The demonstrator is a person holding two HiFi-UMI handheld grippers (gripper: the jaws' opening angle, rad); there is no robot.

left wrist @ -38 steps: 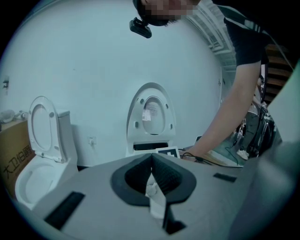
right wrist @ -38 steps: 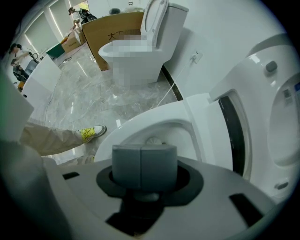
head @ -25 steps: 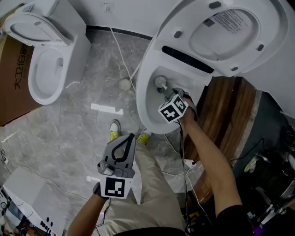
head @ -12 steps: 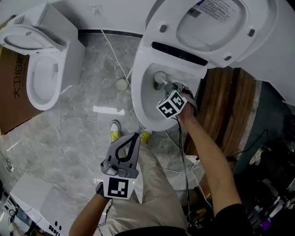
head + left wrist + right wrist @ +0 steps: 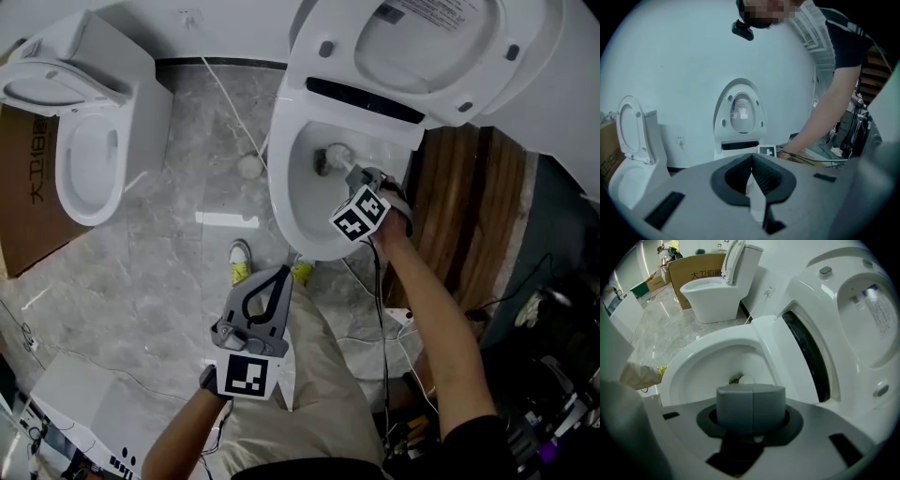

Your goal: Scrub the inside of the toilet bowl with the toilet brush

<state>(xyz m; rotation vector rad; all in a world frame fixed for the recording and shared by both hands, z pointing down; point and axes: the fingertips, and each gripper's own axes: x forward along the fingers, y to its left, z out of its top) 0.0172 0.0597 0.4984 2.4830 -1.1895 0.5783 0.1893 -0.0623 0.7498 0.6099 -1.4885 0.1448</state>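
Right hand-held gripper (image 5: 364, 180) pinches the toilet brush (image 5: 330, 158), grey head in toilet bowl (image 5: 298, 204).

The toilet bowl (image 5: 281, 202) is my landmark. Its lid (image 5: 441, 42) stands raised behind it. The toilet brush (image 5: 330, 159) sits inside the bowl, toward the back, held in my right claw (image 5: 356, 176) at the bowl's right rim. My left claw (image 5: 272, 281) hangs before the bowl. A second toilet (image 5: 61, 187) stands well left of it, a wooden panel (image 5: 473, 216) just right.
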